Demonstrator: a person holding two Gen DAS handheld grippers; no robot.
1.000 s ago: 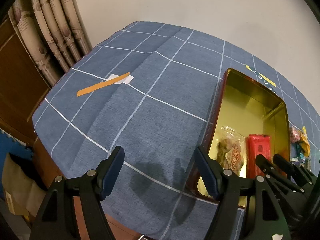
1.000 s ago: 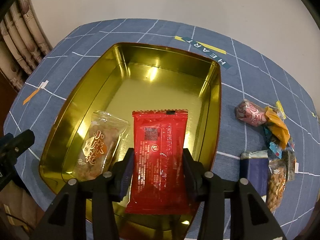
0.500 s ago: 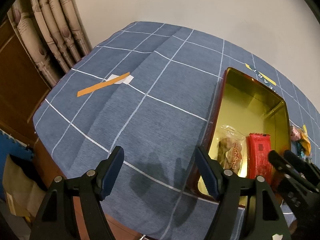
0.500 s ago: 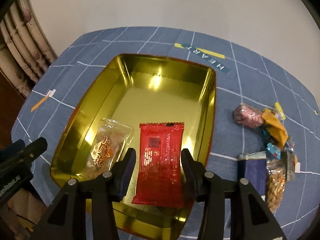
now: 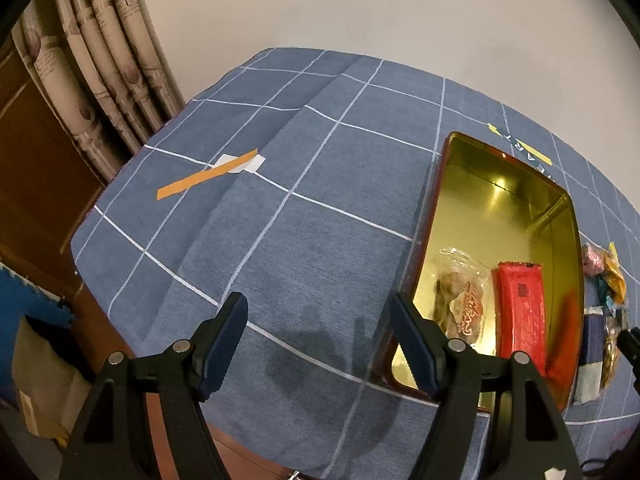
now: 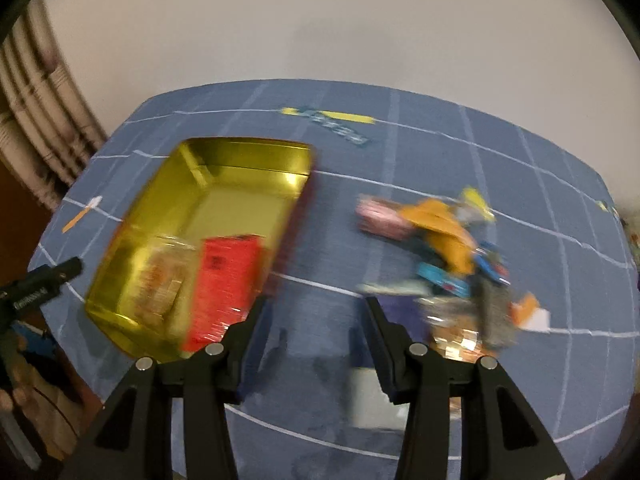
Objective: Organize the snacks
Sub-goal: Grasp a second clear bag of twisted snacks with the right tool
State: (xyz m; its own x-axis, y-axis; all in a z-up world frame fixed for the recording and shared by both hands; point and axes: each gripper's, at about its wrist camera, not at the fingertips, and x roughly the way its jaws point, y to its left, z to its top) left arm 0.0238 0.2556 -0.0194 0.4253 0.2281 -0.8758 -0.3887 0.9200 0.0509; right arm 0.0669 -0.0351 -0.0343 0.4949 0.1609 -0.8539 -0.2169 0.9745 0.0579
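Note:
A gold tin (image 5: 476, 184) (image 6: 236, 168) sits on the blue checked tablecloth. Inside it lie a red snack packet (image 5: 520, 312) (image 6: 224, 280) and a clear packet of brown snacks (image 5: 460, 304) (image 6: 164, 276). A pile of loose snacks (image 6: 452, 252) (image 5: 604, 276) lies right of the tin, with a dark blue packet (image 5: 592, 332) at its near end. My right gripper (image 6: 316, 316) is open and empty above the cloth between tin and pile; its view is motion-blurred. My left gripper (image 5: 320, 320) is open and empty over bare cloth left of the tin.
An orange tape strip on a white label (image 5: 208, 176) lies on the cloth far left. A yellow and teal label (image 5: 520, 148) is behind the tin. Curtains (image 5: 100, 64) and a wooden door stand left. The table's near edge drops to the floor.
My right gripper let go of the red packet inside the tin, drew back and swung right toward the snack pile. The left gripper has not moved.

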